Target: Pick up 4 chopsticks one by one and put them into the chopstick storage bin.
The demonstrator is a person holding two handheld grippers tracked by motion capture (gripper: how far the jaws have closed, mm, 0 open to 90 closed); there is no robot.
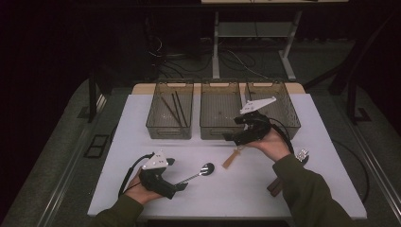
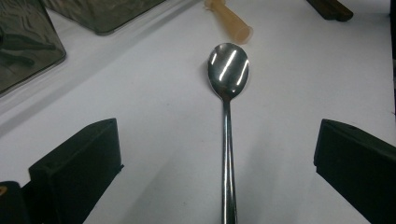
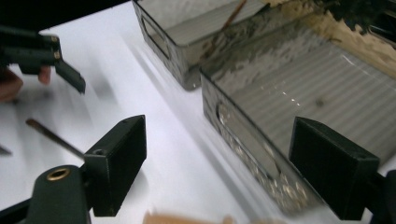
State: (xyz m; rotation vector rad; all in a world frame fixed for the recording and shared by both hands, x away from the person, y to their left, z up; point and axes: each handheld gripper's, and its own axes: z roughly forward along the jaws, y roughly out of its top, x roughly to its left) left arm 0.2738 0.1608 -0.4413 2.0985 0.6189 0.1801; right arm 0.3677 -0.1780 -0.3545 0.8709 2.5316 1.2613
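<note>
Left gripper (image 2: 219,163) sitting low over worktop (image 1: 236,189), jaws apart, straddling spoon (image 2: 227,107) handle. Nothing clamped yet.

Likely step: picking up spoon. To do it well: centre handle between jaws, drop until pads are flanking it, close square across handle, not on bowl.

Spoon lying flat on worktop, front centre. In high view, long axis running diagonally, bowl pointing away-right toward tan stick (image 1: 231,158), handle toward left gripper.

Right gripper (image 3: 243,168) hovering near middle bin (image 1: 220,113), jaws wide apart, empty.

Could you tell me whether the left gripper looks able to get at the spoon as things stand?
Probably yes: the left gripper has its jaws open on either side of the spoon handle, with bare table between them.
</note>
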